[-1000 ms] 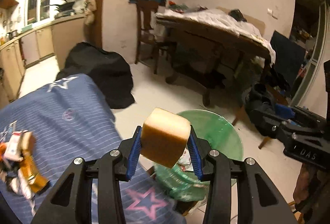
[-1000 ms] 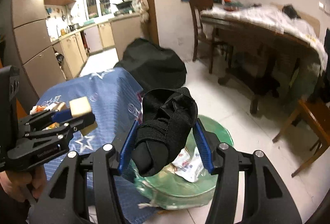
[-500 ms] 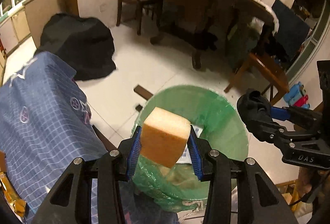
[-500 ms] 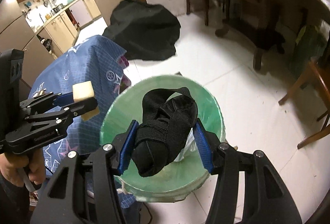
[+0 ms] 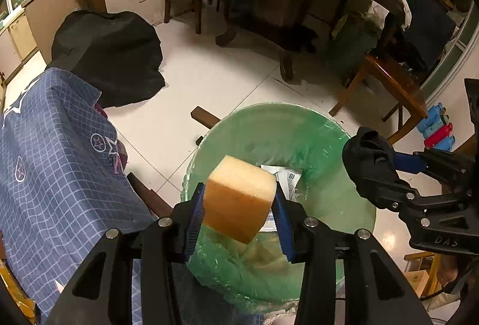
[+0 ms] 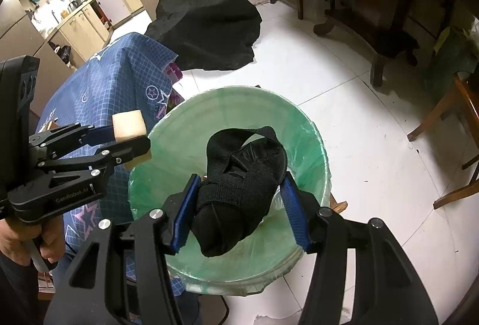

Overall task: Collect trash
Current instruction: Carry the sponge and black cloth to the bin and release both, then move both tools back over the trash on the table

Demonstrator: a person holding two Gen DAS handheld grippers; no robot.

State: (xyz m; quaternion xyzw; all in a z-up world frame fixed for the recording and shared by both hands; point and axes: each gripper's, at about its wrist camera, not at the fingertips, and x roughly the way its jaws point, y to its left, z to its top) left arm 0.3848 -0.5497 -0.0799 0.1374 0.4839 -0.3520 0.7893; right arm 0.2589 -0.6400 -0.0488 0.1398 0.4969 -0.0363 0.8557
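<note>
- The bin [image 6: 311, 139], lined with a green bag [image 5: 323, 145], stands on the floor beside the blue checked cloth [image 5: 54, 169]. My left tongs [image 5: 239, 202] hold a yellow sponge [image 5: 236, 199] near the bin's rim, on the cloth side. If I let go here, I think it could catch the rim and fall on the floor.
- My right tongs [image 6: 239, 205] are clamped on a black strapped wrap [image 6: 239, 187] over the open bin. Its loose strap might snag a blue pad on release and leave the wrap hanging.
- The two tongs are close together over the bin, so letting go of both at once risks a knock.
- The bag's edge looks loosely folded over the rim. A heavy drop might pull it in.
- "CenRobot.AI" is printed on the left tongs' body and "DAS" on the right's. The print on the white wrapper [image 5: 284, 178] in the bin is too small to read.
</note>
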